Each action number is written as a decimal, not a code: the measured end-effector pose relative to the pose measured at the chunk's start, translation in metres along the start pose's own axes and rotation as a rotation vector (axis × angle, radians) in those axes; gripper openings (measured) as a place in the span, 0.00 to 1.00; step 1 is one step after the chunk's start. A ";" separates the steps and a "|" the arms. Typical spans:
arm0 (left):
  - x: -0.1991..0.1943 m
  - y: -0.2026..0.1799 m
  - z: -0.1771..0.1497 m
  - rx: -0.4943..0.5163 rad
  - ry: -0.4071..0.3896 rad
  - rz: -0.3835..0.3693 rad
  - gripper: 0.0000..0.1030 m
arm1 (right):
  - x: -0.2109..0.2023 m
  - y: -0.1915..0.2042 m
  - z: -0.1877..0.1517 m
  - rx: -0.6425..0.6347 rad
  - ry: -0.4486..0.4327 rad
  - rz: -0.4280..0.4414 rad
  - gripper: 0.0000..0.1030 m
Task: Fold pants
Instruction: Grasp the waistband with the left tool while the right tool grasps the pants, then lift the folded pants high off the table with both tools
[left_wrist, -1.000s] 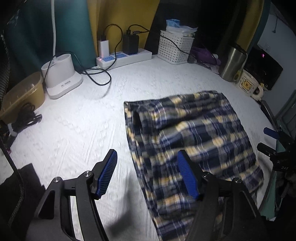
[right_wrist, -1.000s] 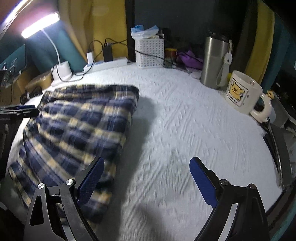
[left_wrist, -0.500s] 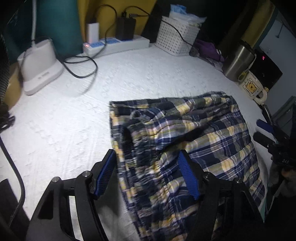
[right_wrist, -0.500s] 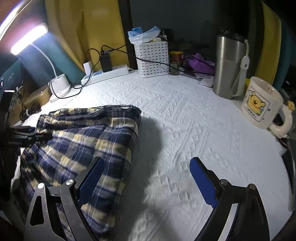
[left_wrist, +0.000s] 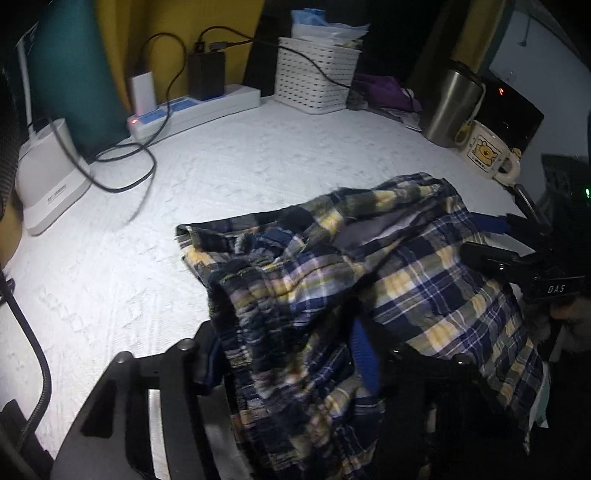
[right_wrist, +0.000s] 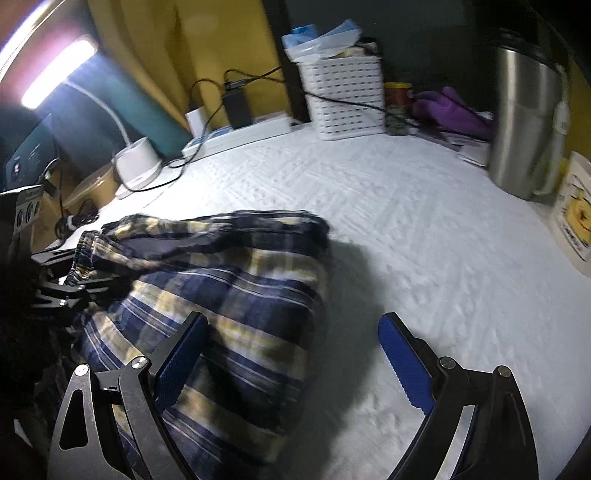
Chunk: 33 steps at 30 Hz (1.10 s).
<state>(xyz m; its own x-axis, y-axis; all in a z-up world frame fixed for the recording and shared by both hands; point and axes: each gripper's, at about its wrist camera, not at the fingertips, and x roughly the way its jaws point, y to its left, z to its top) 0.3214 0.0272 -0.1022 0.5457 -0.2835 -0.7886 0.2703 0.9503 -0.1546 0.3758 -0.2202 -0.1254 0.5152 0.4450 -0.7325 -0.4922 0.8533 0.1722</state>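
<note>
We see the navy, yellow and white plaid cotton pants (left_wrist: 388, 280) lying in a rumpled, partly folded heap on the white surface (left_wrist: 229, 173), whose cloth cover carries a raised quilted pattern. The left tool (left_wrist: 291, 354), black-framed with ribbed blue pads, is clenched on a bunched fold of the pants near the gathered waistband, and the soft fabric drapes over and between its fingers. The right tool (right_wrist: 295, 354) is spread wide with nothing between its pads; its left finger (right_wrist: 181, 354) sits over the striped edge of the pants, its right finger (right_wrist: 402, 362) over bare surface.

Along the far edge stand a white perforated plastic basket (left_wrist: 314, 81), a white power strip (left_wrist: 195, 110) with black and white chargers plugged in, a cylindrical brushed-steel tumbler (right_wrist: 524, 129), a cream ceramic mug (left_wrist: 487, 151) printed with a yellow bear, and the rounded white base of a desk lamp (right_wrist: 136, 166).
</note>
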 end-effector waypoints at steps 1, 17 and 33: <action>0.000 -0.002 0.000 0.013 -0.002 0.011 0.52 | 0.003 0.003 0.002 -0.015 0.003 0.013 0.81; -0.015 -0.015 -0.001 0.055 -0.041 0.031 0.28 | 0.008 0.030 0.009 -0.069 -0.024 0.053 0.24; -0.057 -0.029 -0.015 0.071 -0.123 0.046 0.27 | -0.030 0.054 0.003 -0.122 -0.088 0.044 0.17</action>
<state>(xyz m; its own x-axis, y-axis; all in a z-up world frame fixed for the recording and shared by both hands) 0.2702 0.0177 -0.0620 0.6508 -0.2577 -0.7142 0.2962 0.9523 -0.0738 0.3356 -0.1863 -0.0926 0.5478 0.5082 -0.6645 -0.5950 0.7951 0.1175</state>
